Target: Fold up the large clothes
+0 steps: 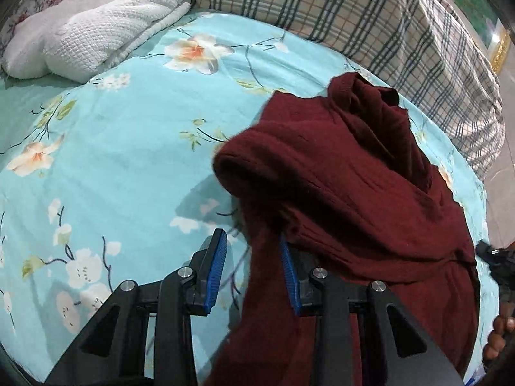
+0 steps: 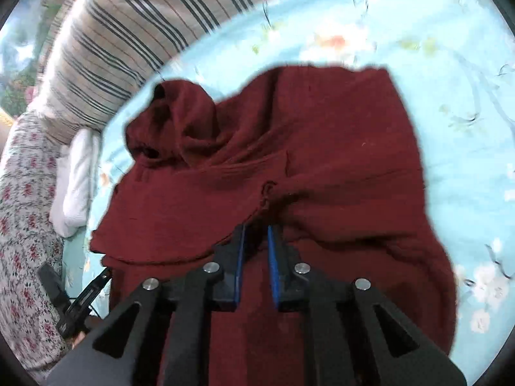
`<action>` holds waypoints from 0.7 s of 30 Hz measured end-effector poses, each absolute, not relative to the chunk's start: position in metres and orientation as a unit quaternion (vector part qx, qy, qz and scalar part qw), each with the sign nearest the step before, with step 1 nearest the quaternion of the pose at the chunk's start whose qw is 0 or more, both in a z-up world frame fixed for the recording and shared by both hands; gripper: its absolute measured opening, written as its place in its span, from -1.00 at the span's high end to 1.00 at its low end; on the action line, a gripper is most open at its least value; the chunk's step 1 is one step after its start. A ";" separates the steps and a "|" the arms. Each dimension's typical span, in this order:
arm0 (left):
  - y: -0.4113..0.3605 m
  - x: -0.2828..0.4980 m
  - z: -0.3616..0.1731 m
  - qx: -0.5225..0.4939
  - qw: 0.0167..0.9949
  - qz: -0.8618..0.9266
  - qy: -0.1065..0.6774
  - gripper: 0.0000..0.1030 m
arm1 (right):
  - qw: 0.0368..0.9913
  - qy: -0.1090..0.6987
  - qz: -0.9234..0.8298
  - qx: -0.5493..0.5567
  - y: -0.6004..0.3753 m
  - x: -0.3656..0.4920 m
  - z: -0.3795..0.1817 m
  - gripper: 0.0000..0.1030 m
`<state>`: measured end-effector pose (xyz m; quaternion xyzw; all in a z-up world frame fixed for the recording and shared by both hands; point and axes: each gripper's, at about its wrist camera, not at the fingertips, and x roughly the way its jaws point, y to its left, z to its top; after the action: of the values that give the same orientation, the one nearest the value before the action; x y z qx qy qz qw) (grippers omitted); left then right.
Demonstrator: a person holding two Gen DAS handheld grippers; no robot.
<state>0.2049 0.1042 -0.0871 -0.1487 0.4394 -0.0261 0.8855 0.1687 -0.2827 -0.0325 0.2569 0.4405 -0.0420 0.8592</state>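
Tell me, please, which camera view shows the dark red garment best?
The right wrist view: the dark red garment lies nearly whole on the sheet. In the left wrist view it is bunched, partly cut off.

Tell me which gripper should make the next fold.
Probably the right gripper: its pads pinch a fold of the red garment. The left gripper is open, cloth merely draped over one pad.
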 end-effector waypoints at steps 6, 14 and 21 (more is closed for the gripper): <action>0.111 0.213 -0.082 -0.159 0.888 -0.021 0.432 0.35 | 0.872 0.429 -0.032 0.234 -0.289 0.200 -0.016 0.08; 0.099 0.222 -0.086 -0.139 0.885 -0.032 0.444 0.35 | 0.848 0.477 -0.016 0.230 -0.287 0.233 -0.047 0.91; 0.096 0.225 -0.090 -0.125 0.885 -0.027 0.448 0.35 | 0.914 0.329 -0.054 0.231 -0.315 0.175 0.036 0.92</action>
<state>0.2249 0.0959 -0.0899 -0.1251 0.4478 -0.0271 0.8849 0.1754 -0.3151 0.0357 0.2315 0.3294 -0.0545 0.9138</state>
